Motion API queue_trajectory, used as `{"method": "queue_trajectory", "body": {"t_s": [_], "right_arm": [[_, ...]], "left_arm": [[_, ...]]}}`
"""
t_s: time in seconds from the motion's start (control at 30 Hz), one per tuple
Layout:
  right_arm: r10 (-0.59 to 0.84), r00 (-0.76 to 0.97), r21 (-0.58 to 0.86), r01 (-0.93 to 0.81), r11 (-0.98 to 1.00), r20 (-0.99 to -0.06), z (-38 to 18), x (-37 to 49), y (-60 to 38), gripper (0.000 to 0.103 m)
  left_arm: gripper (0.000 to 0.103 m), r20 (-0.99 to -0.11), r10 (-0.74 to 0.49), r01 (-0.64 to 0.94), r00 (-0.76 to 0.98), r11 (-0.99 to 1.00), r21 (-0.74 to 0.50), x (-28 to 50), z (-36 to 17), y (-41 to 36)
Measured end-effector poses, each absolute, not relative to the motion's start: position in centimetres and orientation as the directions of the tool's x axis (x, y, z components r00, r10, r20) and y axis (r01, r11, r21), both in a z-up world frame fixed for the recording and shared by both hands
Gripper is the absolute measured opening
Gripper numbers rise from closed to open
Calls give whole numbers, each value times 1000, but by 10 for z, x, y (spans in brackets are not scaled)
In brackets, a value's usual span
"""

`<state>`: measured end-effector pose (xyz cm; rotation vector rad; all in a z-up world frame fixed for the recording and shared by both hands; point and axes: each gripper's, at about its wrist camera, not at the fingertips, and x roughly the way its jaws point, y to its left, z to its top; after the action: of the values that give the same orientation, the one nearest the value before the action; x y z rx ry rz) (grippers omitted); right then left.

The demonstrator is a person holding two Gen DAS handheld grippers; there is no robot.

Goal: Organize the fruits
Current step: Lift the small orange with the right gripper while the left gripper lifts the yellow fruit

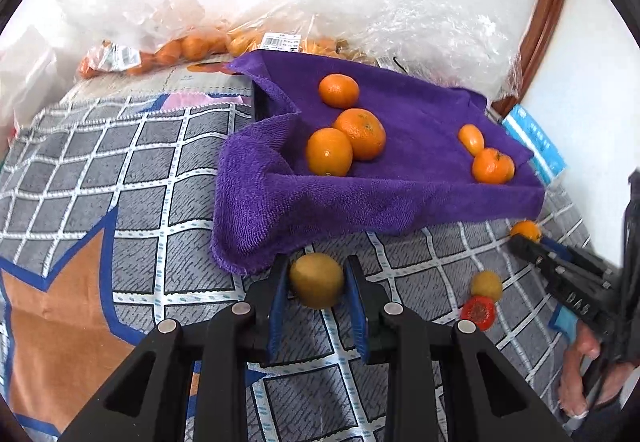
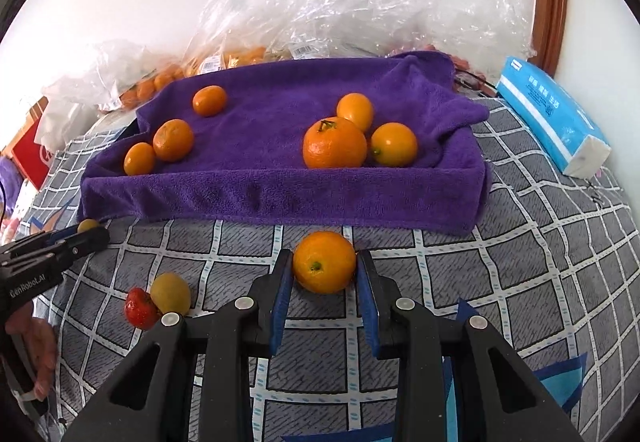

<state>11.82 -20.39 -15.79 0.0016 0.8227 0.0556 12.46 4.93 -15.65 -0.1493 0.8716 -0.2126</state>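
Left claw [image 1: 317, 284] partly open, blue pads closed against a yellowish fruit [image 1: 316, 280], right claw [image 2: 324, 268] likewise clamping an orange [image 2: 324, 262], both near the purple towel tray [image 2: 280, 198].

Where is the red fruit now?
The red fruit lies on the checked cloth, touching a yellow fruit, left of the right gripper.

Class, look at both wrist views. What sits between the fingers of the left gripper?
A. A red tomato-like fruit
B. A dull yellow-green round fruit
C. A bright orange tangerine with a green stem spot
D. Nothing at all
B: in the left wrist view the left gripper has a dull yellow-green fruit between its blue pads, just in front of the purple towel; the orange tangerine sits in the right gripper.
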Motion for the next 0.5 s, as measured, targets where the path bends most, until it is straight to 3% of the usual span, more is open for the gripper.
{"method": "queue_trajectory", "body": {"t_s": [0.13, 0.5], "right_arm": [[-1, 696, -48, -48, 998, -718, -155, 115, -196, 31], [41, 692, 4, -54, 999, -721, -154, 113, -204, 31]], "left_arm": [[26, -742, -239, 109, 627, 969, -220, 125, -156, 49], [26, -744, -237, 101, 625, 969, -224, 125, -157, 48]]}}
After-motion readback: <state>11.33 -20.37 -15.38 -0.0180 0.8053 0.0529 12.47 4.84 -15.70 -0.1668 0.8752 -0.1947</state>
